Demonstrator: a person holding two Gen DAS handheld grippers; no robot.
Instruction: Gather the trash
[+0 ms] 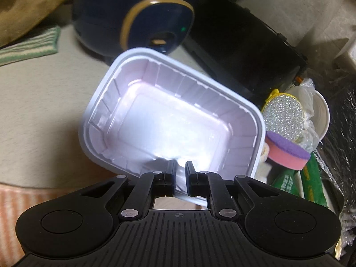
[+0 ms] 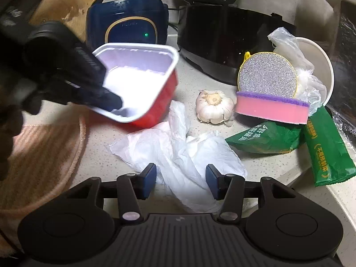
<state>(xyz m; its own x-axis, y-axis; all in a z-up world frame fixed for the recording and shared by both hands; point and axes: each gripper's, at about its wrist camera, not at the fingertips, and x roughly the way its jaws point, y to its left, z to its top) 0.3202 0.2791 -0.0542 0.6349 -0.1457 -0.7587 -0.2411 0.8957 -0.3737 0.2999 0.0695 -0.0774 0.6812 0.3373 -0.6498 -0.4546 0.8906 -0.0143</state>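
A white plastic food tray [image 1: 169,115] with a red outside [image 2: 164,102] hangs tilted above the counter. My left gripper [image 1: 180,166] is shut on its near wall, one finger inside and one outside. In the right wrist view the left gripper [image 2: 115,104] comes in from the left with the tray. A crumpled white plastic sheet [image 2: 178,151] lies flat on the counter. My right gripper [image 2: 180,175] stands open just over its near part, and the pads do not press on it. Two green wrappers [image 2: 267,138] lie at the right.
A garlic bulb [image 2: 214,105], a pink and purple sponge [image 2: 271,109], a glittery scrubber [image 2: 267,75] and a white bowl [image 2: 327,66] stuffed with clear plastic crowd the right. A blue appliance [image 2: 126,22] and a black cooker [image 2: 222,37] stand behind. A pink striped cloth [image 2: 44,155] lies left.
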